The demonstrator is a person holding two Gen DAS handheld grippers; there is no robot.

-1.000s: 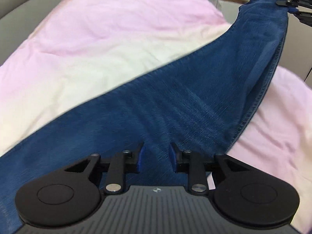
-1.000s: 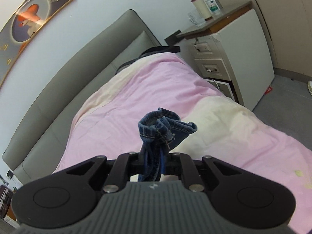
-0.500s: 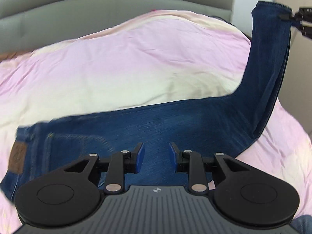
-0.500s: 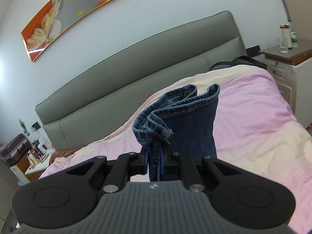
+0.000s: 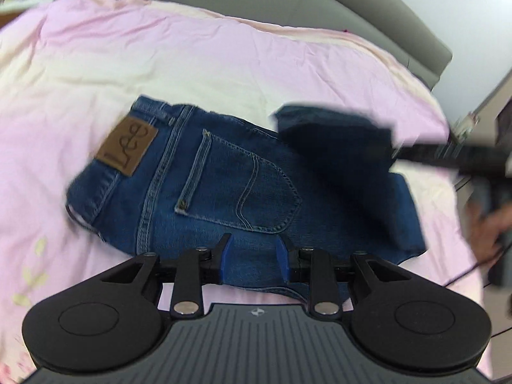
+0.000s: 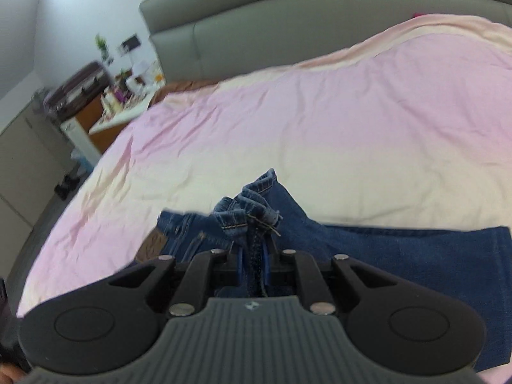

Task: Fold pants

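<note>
Blue jeans (image 5: 224, 192) lie on the pink bed, waistband with a brown Lee patch (image 5: 128, 147) to the left, back pocket up. My left gripper (image 5: 254, 256) is open and empty, hovering over the jeans' near edge. My right gripper (image 6: 252, 265) is shut on the bunched leg hems (image 6: 252, 211) and holds them above the seat of the jeans (image 6: 400, 256). In the left wrist view the lifted leg end (image 5: 332, 134) hangs from the right gripper (image 5: 396, 152), coming in from the right.
The pink and cream duvet (image 5: 160, 64) covers the bed. A grey padded headboard (image 6: 288, 25) runs along the back. A cluttered bedside table (image 6: 121, 96) with a dark suitcase stands at the far left in the right wrist view.
My right gripper has carried the leg hems down and across over the seat of the jeans. My left gripper has swung left; the waistband and Lee patch now show.
</note>
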